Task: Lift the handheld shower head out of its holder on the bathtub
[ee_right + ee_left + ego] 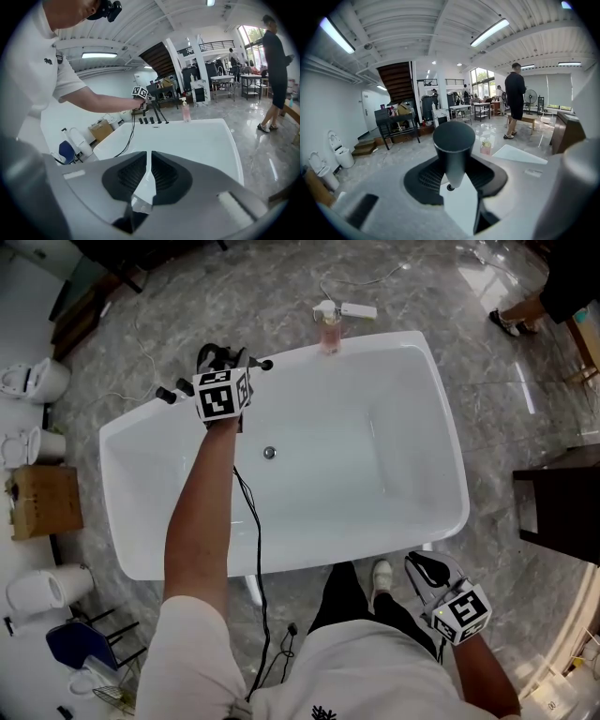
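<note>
The left gripper (220,367) is at the far left corner of the white bathtub (450,456), over the rim where the black tap knobs (166,396) stand in a row; its jaws are clamped on the dark, round handle of the handheld shower head (453,140), which stands upright between them and fills the middle of the left gripper view; from the right gripper view this gripper sits above the rim, with thin black lines running down from it to the knobs, and I cannot tell whether the shower head's lower end is clear of its holder; a black cable (255,531) trails from the left forearm across the tub and over the near rim; the right gripper (427,568) is outside the tub, by its near right corner and beside the person's leg, jaws closed to a thin slit with nothing between them; a pink bottle (329,334) stands on the far rim; the round drain (269,453) shows in the tub floor; a cardboard box (42,502) and white toilets (37,381) sit on the marble floor to the left
</note>
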Available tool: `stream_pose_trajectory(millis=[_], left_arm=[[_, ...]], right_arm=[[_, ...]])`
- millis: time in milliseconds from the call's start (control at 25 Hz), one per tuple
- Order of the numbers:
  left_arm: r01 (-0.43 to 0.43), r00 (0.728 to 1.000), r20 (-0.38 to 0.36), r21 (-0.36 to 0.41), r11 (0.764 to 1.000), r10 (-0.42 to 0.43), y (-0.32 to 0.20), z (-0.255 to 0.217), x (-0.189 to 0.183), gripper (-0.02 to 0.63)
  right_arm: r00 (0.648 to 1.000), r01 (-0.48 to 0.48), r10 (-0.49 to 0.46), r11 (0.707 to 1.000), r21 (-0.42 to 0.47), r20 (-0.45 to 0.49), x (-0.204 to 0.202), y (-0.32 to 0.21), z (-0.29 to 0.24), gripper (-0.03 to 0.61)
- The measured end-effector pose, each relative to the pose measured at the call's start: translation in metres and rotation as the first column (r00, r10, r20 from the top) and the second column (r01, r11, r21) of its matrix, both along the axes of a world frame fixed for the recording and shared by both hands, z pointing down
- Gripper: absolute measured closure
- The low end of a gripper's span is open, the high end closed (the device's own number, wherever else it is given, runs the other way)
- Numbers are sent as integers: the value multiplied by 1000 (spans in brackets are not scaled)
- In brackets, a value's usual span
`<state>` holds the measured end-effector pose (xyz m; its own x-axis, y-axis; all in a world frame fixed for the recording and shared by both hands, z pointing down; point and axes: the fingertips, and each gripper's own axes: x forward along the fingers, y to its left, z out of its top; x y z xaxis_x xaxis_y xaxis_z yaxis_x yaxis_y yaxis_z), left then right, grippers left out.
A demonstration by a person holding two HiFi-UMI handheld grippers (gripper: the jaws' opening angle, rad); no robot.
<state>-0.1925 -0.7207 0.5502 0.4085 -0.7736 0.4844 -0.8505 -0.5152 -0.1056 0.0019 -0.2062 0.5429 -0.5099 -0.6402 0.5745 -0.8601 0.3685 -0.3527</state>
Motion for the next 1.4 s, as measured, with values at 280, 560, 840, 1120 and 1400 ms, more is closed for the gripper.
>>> stream_pose_trajectory(millis=[280, 560, 840, 1120, 1400], left_arm=[[-13, 1000, 5, 29, 999, 13, 37, -33, -5, 474], [-22, 1000, 11, 52, 998, 21, 85, -62, -3, 474], [-5, 1000, -4, 69, 998, 6, 138, -90, -6, 474], [19, 1000, -13, 84, 996, -18, 193, -114, -11, 474], [31, 999, -20, 107, 994, -29, 245, -140, -12, 474]], right_arm=[[1000, 28, -28, 999, 40, -1, 5, 12, -11, 535], [999, 47, -48, 996, 75, 9, 11, 34, -20, 535], [997, 71, -74, 991, 112, 21, 16, 57, -29, 540], [995, 94, -98, 986, 135, 20, 30, 83, -35, 540], [993, 116, -120, 980, 163, 14, 41, 102, -44, 541]])
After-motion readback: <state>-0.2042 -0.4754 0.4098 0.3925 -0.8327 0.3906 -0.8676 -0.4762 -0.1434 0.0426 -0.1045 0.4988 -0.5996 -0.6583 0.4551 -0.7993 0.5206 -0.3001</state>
